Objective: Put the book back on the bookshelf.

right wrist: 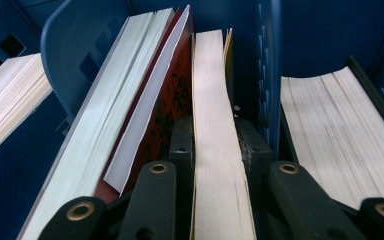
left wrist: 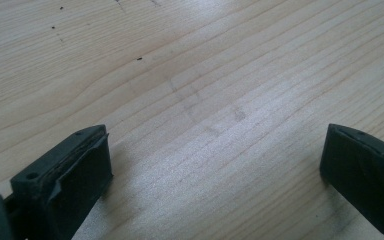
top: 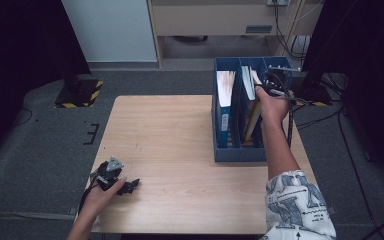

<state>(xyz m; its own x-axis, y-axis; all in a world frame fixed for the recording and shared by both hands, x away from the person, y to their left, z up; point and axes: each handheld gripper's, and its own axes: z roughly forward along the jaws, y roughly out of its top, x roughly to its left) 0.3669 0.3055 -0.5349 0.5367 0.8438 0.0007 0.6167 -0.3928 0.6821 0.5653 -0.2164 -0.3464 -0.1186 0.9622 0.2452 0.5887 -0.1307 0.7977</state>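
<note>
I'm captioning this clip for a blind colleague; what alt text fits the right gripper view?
The right claw is shut on a thin yellow-covered book, gripped by its page edges. The book stands in a blue file rack, with a red-covered book on one side and, past a divider, another book's pages on the other.

Dim, dark-cornered high view; perhaps slightly soft.

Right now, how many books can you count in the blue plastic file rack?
5: a left-compartment book; in the middle compartment a thick white book, a red-covered book and a cream-paged book gripped by the right gripper; a right-compartment book. Others may be hidden.
</note>
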